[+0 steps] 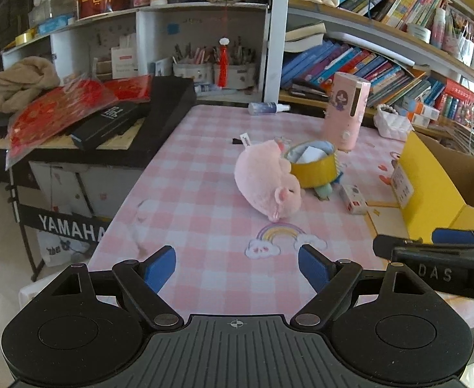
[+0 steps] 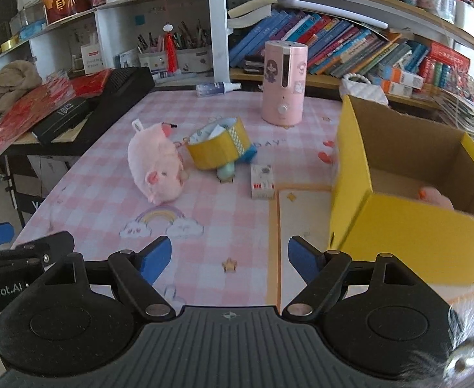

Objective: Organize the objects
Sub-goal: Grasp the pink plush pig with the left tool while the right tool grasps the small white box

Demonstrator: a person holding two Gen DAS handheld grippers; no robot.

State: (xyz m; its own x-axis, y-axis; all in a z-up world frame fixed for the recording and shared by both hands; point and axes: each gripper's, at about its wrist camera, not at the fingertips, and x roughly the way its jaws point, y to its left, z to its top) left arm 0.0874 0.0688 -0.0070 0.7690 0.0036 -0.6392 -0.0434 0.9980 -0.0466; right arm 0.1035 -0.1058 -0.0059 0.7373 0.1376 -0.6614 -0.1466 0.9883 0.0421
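Note:
A pink plush pig [image 1: 267, 182] [image 2: 156, 163] lies on the pink checked table. Beside it lies a yellow tape roll [image 1: 314, 165] [image 2: 217, 148] with paper inside, over a small green-blue item [image 2: 227, 170]. A small white and red box [image 1: 353, 199] [image 2: 262, 181] lies nearby. An open yellow cardboard box [image 1: 431, 190] [image 2: 408, 229] stands at the right, with something pink [image 2: 436, 196] inside. My left gripper [image 1: 237, 266] is open and empty over the near table edge. My right gripper [image 2: 229, 258] is open and empty, just left of the box.
A tall pink humidifier [image 1: 345, 110] [image 2: 284, 84] and a spray bottle [image 1: 267, 108] [image 2: 217, 88] stand at the table's far side. A Yamaha keyboard [image 1: 114, 123] piled with red packets and a black box borders the left. Bookshelves [image 2: 350, 45] lie behind.

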